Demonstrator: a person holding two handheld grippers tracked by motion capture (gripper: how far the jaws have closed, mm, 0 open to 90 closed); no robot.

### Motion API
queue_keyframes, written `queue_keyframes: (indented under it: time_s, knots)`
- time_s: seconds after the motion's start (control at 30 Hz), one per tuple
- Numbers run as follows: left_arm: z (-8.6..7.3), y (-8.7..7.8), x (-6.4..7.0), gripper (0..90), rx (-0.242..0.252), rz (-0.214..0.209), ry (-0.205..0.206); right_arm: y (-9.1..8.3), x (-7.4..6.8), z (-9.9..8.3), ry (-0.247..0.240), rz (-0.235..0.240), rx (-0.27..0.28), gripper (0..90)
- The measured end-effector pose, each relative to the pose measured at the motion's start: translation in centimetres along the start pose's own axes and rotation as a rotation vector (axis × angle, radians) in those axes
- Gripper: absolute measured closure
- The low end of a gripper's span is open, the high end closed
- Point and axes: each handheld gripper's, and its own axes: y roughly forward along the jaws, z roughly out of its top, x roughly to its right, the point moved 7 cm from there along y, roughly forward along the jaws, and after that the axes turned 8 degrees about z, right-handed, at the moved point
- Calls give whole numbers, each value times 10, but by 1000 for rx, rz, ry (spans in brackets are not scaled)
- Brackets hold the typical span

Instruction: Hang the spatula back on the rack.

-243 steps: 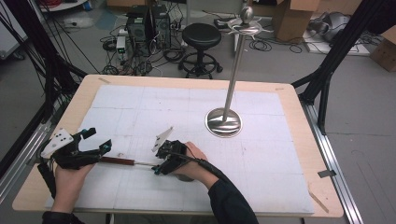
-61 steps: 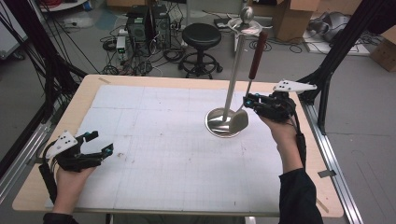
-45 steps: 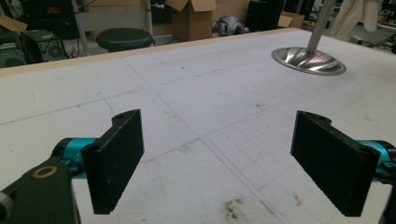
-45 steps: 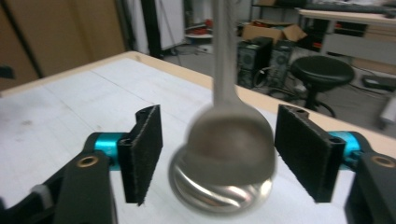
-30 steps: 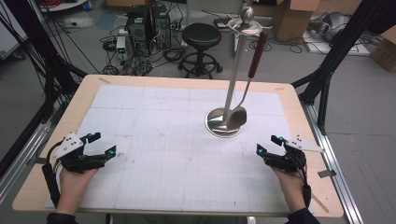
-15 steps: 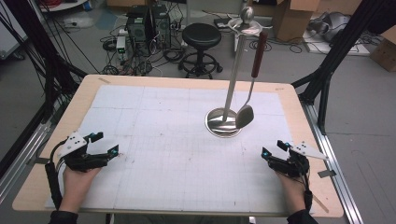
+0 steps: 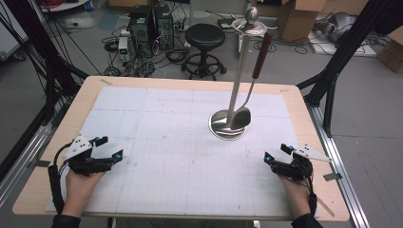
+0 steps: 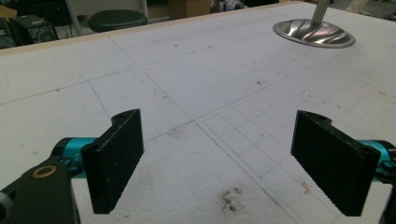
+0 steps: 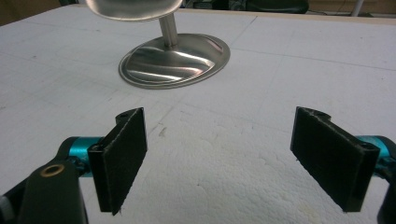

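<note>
A steel utensil stand (image 7: 229,124) rises from the white mat right of centre; its round base also shows in the left gripper view (image 8: 314,33) and the right gripper view (image 9: 175,59). From its top rack hangs a ladle (image 7: 250,92) with a dark red handle, its bowl (image 9: 131,8) just above the base. My left gripper (image 7: 110,148) rests open near the table's front left, nothing between its jaws (image 8: 219,161). At the front right my right gripper (image 7: 276,154) is open and empty too (image 9: 219,158).
The white foam mat (image 7: 180,156) covers most of the wooden table (image 7: 304,109). A black stool (image 7: 205,35), computer cases and cables stand on the floor beyond the far edge. Black frame legs flank both sides.
My right gripper let go of the ladle on the stand's rack and drew back to the front right of the table. The ladle swings slightly. My left gripper stayed put.
</note>
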Motion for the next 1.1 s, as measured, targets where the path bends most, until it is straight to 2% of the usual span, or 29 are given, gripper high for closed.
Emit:
queue_keyframes:
  time_s: [0.2,1.1]
  knots:
    - [1,0,0,181,9,-3,-3,1,1,0,6,2,-10,176]
    - [-4,4,0,179,-20,-1,-2,2,0,-1,13,17,-21,173]
